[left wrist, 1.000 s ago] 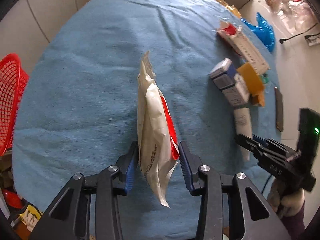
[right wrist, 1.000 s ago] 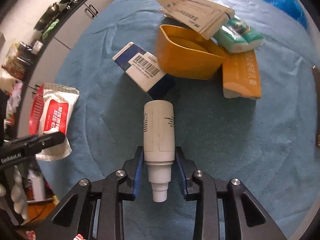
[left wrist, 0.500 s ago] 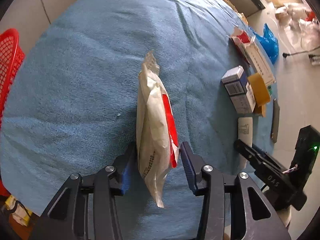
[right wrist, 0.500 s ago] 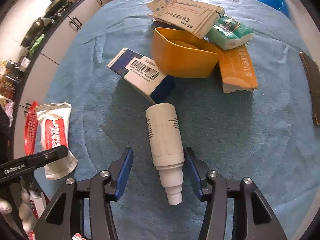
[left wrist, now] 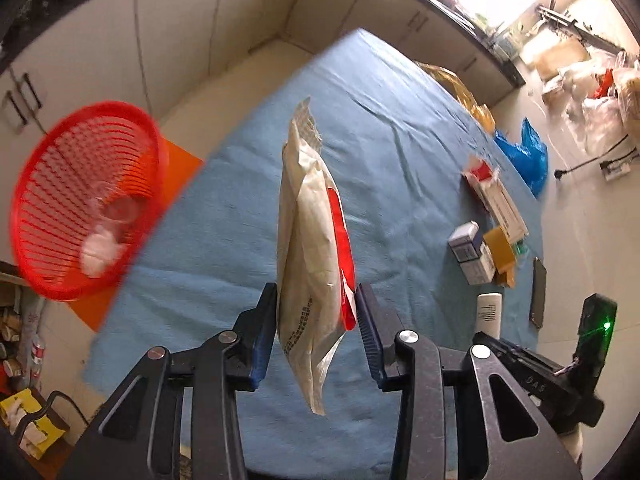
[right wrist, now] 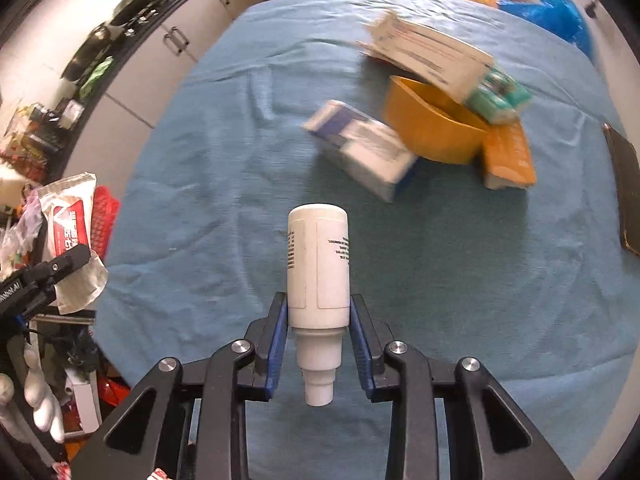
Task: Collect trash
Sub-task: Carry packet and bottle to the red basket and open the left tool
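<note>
The left gripper (left wrist: 316,332), jaws closing, pinches a white-and-red pouch (left wrist: 312,240) mid-frame; the right gripper (right wrist: 319,348), also closing, squeezes a white bottle (right wrist: 318,264) at lower centre

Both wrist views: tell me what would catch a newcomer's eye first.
In the left wrist view, the white and red pouch stands edge-on between the closing jaws of the left gripper, lifted above the blue cloth, with the bright red basket off to the left. In the right wrist view, the right gripper is closing on a white bottle, nozzle toward the camera.
</note>
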The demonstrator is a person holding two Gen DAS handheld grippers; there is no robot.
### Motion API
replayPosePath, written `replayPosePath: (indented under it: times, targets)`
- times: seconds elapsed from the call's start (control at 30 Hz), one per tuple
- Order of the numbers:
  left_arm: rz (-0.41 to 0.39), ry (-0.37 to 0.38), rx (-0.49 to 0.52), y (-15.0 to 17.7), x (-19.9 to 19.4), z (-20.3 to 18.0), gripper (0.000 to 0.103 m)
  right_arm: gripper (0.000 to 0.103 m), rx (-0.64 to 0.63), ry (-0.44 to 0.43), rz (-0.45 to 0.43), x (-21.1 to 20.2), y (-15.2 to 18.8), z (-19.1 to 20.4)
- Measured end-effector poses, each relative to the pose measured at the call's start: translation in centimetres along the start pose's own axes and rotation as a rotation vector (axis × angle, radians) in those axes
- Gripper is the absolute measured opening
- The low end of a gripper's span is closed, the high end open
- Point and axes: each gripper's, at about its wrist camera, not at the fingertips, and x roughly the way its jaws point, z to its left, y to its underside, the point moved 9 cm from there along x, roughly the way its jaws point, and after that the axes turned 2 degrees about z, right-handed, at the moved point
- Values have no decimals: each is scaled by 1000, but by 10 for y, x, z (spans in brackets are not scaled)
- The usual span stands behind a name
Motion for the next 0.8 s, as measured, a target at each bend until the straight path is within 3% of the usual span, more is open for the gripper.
replayPosePath:
  times: [0.23,0.57,0.8]
  targets:
    - [-64,-20,-49,-1,-34,46,38,33,-121,-25,17,3,-5,63]
    - [-141,-43,-202,-9,-67,131,38,33,-302,-83,87,35,-14,170]
    - [-161,-70,-308,-9,-79,187,38,33,-376,-184,137,53,-21,246]
